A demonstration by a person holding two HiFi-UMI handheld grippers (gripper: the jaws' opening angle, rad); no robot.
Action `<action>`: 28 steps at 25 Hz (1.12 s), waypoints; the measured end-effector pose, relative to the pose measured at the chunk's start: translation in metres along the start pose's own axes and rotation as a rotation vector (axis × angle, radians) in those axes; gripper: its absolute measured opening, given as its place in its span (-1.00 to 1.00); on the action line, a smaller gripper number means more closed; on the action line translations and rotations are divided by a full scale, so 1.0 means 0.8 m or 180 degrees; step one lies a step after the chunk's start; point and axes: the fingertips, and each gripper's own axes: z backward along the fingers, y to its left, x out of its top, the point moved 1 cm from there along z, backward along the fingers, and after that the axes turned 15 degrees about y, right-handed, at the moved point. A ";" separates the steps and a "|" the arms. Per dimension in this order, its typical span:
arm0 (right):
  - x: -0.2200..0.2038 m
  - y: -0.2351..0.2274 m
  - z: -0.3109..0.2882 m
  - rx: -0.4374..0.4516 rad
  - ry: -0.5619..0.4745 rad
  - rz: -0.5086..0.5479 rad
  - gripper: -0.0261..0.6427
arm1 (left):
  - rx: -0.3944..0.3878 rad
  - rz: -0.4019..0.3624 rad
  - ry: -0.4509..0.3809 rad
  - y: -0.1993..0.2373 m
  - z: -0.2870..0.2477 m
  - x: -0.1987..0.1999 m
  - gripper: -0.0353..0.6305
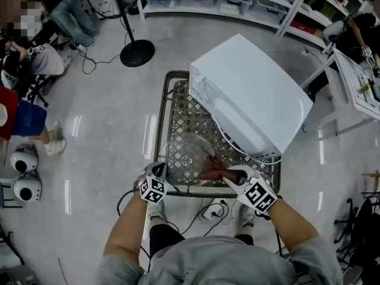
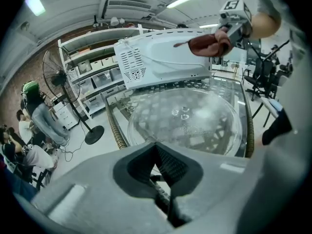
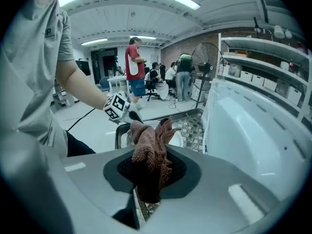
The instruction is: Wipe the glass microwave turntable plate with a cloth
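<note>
The clear glass turntable plate [image 1: 186, 155] sits over the near end of a wicker-rimmed glass table [image 1: 161, 114]. My left gripper [image 1: 160, 174] is at the plate's near-left rim. In the left gripper view the plate [image 2: 187, 121] runs into the jaws of the left gripper [image 2: 163, 179], which is shut on its edge. My right gripper [image 1: 230, 174] is shut on a bunched reddish-brown cloth [image 1: 211, 167] at the plate's right rim; I cannot tell whether the two touch. The cloth [image 3: 149, 152] fills the jaws of the right gripper [image 3: 146, 191], and it shows as a cloth [image 2: 209, 44] above the plate.
A white microwave [image 1: 249, 94] stands on the table's far right, close behind the plate. A standing fan's base [image 1: 137, 53] is on the floor beyond the table, and cables [image 1: 208, 209] lie under its near edge. People sit and stand at the left; shelves line the back.
</note>
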 end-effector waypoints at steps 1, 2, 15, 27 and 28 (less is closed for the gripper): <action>0.003 0.000 0.011 -0.0018 -0.0028 -0.0015 -0.70 | -0.0012 -0.0010 0.0063 -0.004 0.001 -0.002 -0.91; 0.007 -0.002 0.022 -0.0046 -0.0057 -0.0025 -0.70 | -0.0027 -0.0014 0.0118 -0.006 0.001 -0.003 -0.91; 0.064 -0.055 0.125 -0.0447 -0.0593 -0.0254 -0.69 | -0.0088 0.0093 0.0026 0.015 0.038 0.049 -0.89; 0.105 -0.108 0.241 -0.0644 -0.1154 -0.0379 -0.70 | -0.0075 0.0732 -0.1581 0.033 0.289 0.226 -0.90; 0.107 -0.113 0.253 -0.0662 -0.1204 -0.0409 -0.70 | -0.0106 0.0776 -0.1714 0.032 0.310 0.238 -0.90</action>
